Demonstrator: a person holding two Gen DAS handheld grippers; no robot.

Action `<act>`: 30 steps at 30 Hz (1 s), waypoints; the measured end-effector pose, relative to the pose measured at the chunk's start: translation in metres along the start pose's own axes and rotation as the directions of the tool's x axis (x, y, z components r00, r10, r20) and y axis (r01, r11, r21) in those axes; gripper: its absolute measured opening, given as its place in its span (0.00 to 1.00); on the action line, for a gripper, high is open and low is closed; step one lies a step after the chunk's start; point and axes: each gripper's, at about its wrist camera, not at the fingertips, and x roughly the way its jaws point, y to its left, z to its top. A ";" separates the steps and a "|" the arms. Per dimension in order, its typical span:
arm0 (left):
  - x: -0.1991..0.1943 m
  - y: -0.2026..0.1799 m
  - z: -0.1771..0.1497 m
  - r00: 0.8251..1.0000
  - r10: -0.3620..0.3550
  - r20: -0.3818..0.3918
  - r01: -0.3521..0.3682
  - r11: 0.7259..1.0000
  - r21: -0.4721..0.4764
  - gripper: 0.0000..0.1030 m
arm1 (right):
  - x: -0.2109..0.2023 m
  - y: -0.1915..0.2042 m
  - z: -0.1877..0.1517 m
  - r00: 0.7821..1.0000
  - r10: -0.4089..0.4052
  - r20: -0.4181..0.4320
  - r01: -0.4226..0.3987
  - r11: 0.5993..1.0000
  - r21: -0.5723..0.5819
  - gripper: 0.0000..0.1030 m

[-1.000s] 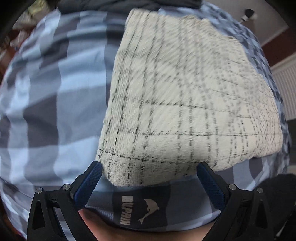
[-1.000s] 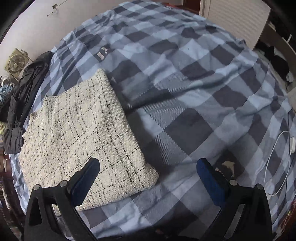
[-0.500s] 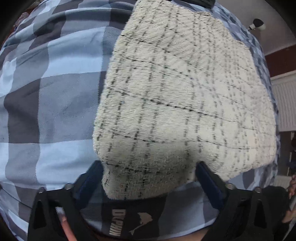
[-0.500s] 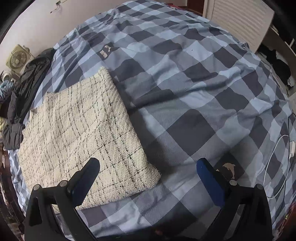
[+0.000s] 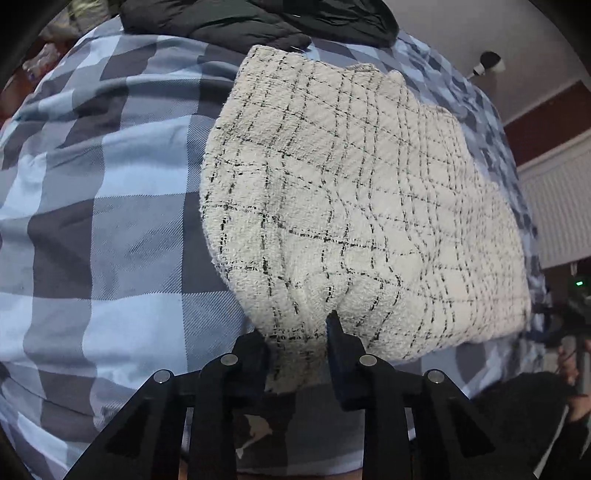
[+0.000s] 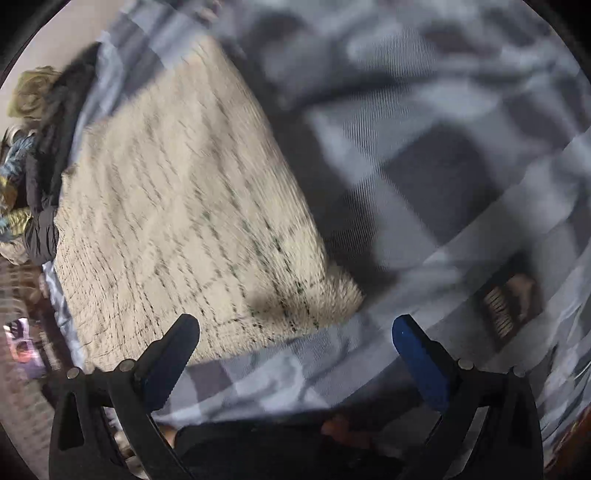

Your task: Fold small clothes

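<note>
Folded garment [image 5: 332,192] lies on the bedspread [image 5: 110,206], jacket [image 5: 240,18] behind

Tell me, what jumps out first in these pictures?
A folded cream knit garment with thin black grid lines lies on a blue and grey checked bedcover, filling the middle of the left view. At its near edge the left claw has just been closing and pinches a bunch of the fabric. In the blurred right view, the right claw gapes open above the garment's near corner.

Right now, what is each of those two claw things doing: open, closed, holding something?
Left gripper: jaws have just been closing, now pinched on the near edge of the cream checked garment.
Right gripper: open, holding nothing.
</note>
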 end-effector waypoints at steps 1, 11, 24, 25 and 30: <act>-0.001 -0.001 0.001 1.000 -0.003 0.009 0.003 1.000 -0.003 0.24 | 0.008 -0.003 0.004 0.999 0.013 -0.041 -0.012 1.000 0.013 0.99; -0.040 -0.013 0.001 0.982 -0.037 0.187 0.032 0.999 0.027 0.21 | 0.052 0.030 0.023 0.993 -0.027 -0.115 0.010 0.990 -0.144 0.30; -0.115 -0.007 0.005 0.892 -0.340 0.298 0.381 0.920 -0.092 0.17 | -0.067 0.006 -0.033 0.838 0.530 0.127 -0.516 0.847 -0.130 0.16; -0.127 -0.005 0.004 0.882 -0.358 0.307 0.406 0.908 -0.105 0.17 | -0.074 0.003 -0.037 0.816 0.562 0.134 -0.547 0.826 -0.133 0.16; -0.163 0.007 -0.037 0.887 -0.383 0.258 0.425 0.896 -0.131 0.17 | -0.113 -0.012 -0.067 0.712 0.685 0.155 -0.656 0.728 -0.198 0.16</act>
